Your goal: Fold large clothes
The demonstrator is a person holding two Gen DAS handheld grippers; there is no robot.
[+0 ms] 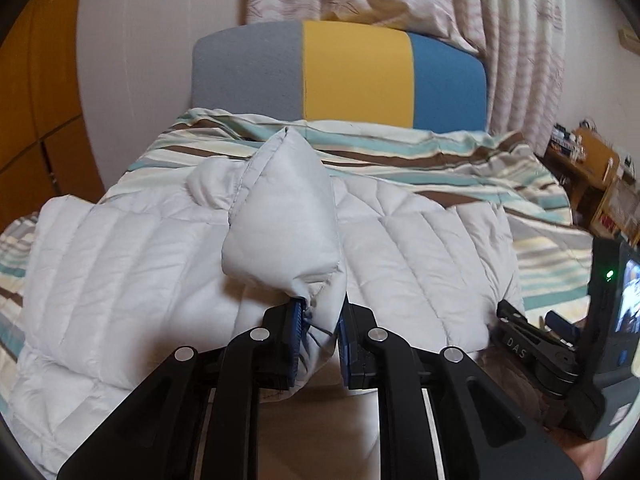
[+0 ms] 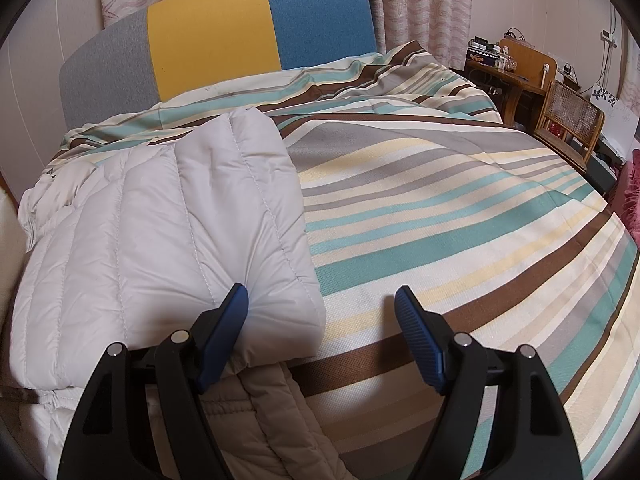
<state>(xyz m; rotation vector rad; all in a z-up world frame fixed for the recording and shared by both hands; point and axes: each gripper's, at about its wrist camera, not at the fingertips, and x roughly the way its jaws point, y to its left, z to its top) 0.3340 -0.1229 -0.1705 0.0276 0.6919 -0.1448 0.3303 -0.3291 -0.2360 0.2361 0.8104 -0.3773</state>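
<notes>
A pale grey quilted down jacket (image 2: 160, 240) lies partly folded on the striped bedspread (image 2: 460, 220), filling the left half of the right wrist view. The left gripper (image 1: 320, 332) pinches a puffy jacket flap (image 1: 280, 220) at frame centre. The right gripper (image 2: 322, 332) gapes wide, its left finger (image 2: 224, 336) touching the jacket's lower corner.

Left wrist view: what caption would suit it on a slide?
Left tongs pinch a corner of the pale puffy jacket lying on the striped bedspread.
</notes>
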